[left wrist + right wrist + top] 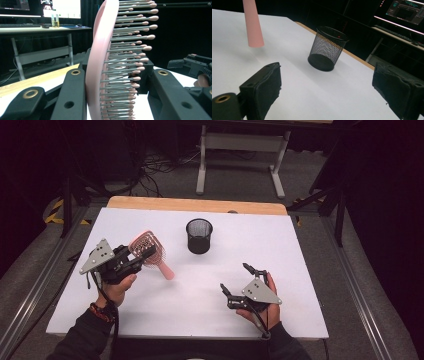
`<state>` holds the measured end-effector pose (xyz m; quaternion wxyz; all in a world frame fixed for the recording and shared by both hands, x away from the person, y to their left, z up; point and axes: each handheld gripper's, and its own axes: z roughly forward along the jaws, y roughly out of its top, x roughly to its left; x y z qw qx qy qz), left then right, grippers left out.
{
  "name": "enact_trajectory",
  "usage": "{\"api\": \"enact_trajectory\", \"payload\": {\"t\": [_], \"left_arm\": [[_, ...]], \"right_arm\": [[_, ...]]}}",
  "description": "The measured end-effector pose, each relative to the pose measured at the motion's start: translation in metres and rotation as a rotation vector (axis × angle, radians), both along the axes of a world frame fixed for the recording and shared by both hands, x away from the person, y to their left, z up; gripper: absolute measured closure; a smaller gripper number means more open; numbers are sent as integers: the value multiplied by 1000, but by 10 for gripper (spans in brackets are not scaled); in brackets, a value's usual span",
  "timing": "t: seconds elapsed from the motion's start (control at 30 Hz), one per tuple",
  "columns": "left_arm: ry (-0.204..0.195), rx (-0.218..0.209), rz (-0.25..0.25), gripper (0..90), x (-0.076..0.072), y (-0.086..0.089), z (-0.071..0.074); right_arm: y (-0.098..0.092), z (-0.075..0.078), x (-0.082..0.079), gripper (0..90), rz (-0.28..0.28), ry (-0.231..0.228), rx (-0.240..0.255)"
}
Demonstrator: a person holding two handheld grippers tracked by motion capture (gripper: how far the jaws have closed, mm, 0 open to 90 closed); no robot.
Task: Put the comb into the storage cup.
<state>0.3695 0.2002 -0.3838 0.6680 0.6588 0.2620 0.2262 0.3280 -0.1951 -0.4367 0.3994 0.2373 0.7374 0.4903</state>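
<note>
The hairbrush [148,251] was pink plastic, with an oval slotted head, rows of thin grey pins tipped with pink beads, and a tapering handle. The left gripper [141,257] was clamped on the head, one jaw against the smooth back and one at the pins, holding the brush above the white table [200,290], handle slanting down. The right gripper [235,277] stood wide open and empty, well apart. A black wire-mesh cup [199,236] stood upright beyond.
</note>
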Motion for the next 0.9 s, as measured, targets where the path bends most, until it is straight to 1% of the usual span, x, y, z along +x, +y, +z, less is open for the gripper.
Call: {"api": "enact_trajectory", "payload": {"t": [0.07, 0.13, 0.17, 0.27, 0.37, 0.43, 0.53, 0.6, 0.73, 0.8, 0.9], "left_arm": [[-6, 1, 1, 631, 0, 1, 1], [-7, 2, 4, 631, -1, 1, 1], [-7, -1, 7, 631, -1, 1, 1], [-8, 0, 7, 630, 0, 2, 2], [-10, -5, 12, 631, 0, 3, 2], [-8, -1, 14, 631, -1, 3, 3], [-16, 1, 15, 631, -1, 3, 5], [-26, 5, 17, 631, -1, 3, 7], [-35, 12, 10, 631, 1, 1, 9], [-40, 22, 13, 631, 2, -1, 10], [-42, 19, 18, 631, 4, 1, 12]], "right_arm": [[-5, -2, -1, 80, 0, 6, -4], [-6, -2, -1, 77, 1, 9, -5], [-9, -2, -1, 77, 7, 17, -7], [-13, -4, -2, 73, 16, 31, 3], [-15, -6, -3, 69, 17, 36, -2], [-18, -8, -3, 63, 16, 39, 1], [-21, -11, -4, 61, 16, 47, 8], [-22, -13, -4, 54, 23, 50, 5], [-26, -15, -3, 44, 23, 70, 20], [-26, -16, -3, 41, 21, 71, 14], [-25, -16, -3, 38, 22, 72, 7]]}}
